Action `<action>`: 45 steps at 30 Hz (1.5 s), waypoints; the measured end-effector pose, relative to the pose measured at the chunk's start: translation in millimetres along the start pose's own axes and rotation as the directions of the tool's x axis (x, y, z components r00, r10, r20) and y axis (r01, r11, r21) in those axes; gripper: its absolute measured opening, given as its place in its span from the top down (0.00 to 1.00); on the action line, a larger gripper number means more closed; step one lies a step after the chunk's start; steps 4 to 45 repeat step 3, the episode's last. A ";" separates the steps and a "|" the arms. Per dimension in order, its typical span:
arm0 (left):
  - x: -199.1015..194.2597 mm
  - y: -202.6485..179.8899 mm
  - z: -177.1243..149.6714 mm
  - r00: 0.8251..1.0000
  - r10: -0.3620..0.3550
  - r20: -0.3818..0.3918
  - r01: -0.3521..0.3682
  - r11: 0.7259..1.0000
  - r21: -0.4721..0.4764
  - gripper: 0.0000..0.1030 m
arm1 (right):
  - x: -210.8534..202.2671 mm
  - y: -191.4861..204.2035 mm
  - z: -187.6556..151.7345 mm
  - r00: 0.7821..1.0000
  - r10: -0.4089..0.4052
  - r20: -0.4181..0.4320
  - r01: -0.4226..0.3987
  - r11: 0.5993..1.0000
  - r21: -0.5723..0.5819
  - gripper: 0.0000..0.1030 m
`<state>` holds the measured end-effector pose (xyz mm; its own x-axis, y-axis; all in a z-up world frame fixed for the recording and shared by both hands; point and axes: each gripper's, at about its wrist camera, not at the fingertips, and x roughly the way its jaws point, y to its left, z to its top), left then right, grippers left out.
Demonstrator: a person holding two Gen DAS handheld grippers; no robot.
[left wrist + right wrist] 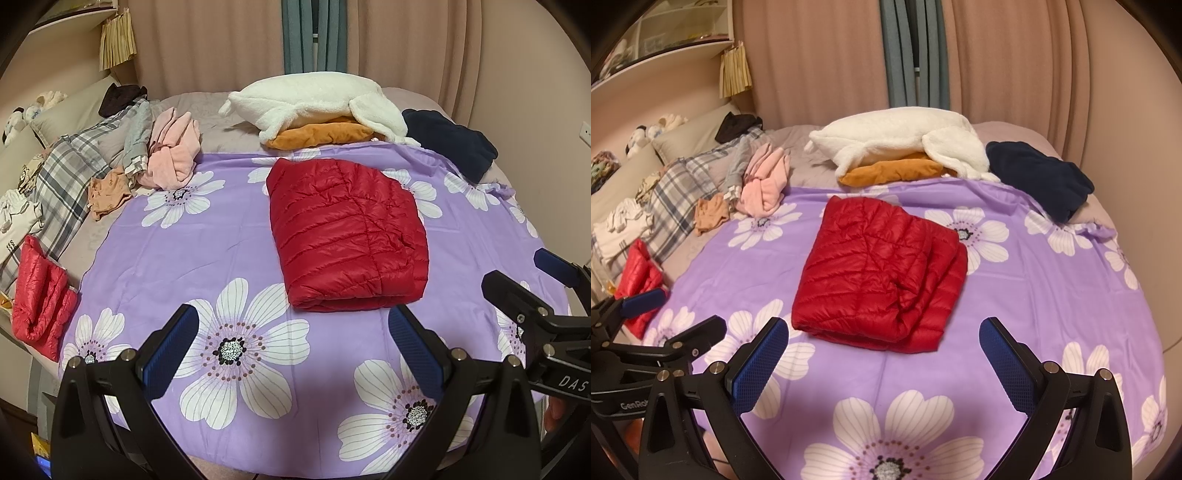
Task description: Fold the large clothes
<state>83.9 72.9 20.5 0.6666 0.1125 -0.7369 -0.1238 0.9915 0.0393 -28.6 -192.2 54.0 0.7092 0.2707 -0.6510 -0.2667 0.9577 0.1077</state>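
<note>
Left gripper: we note its jaws spread wide, nothing between them, blue pads facing each other over the purple floral sheet. Right gripper: jaws likewise spread wide and empty, held above the same sheet.

The red puffer jacket lies folded into a thick, roughly square bundle, flat on the sheet. In the left wrist view it sits ahead of the jaws and toward the right finger, its near folded edge just beyond that fingertip; we cannot tell whether they touch. In the right wrist view the bundle lies ahead of the jaws, nearer the left finger, apart from both pads. Each camera catches the other gripper at its frame edge, off to the side of the jacket.

Beyond the jacket, at the far edge of the sheet, we see a white fleece garment heaped on an orange one, with a dark navy garment to their right. To the left of the sheet: a pink garment, a plaid cloth, a small tan piece, and a second red puffer item near the bed's edge. Pink curtains hang behind the bed.
</note>
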 end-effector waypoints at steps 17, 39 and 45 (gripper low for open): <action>-1.5 2.2 0.3 1.000 -0.002 -0.003 0.002 1.000 -0.004 0.00 | 0.3 0.1 0.0 1.000 -0.001 0.001 0.001 1.000 -0.001 0.01; -1.5 2.2 0.3 1.000 -0.002 -0.003 0.002 1.000 -0.004 0.00 | 0.3 0.1 0.0 1.000 -0.001 0.001 0.001 1.000 -0.001 0.01; -1.5 2.2 0.3 1.000 -0.002 -0.003 0.002 1.000 -0.004 0.00 | 0.3 0.1 0.0 1.000 -0.001 0.001 0.001 1.000 -0.001 0.01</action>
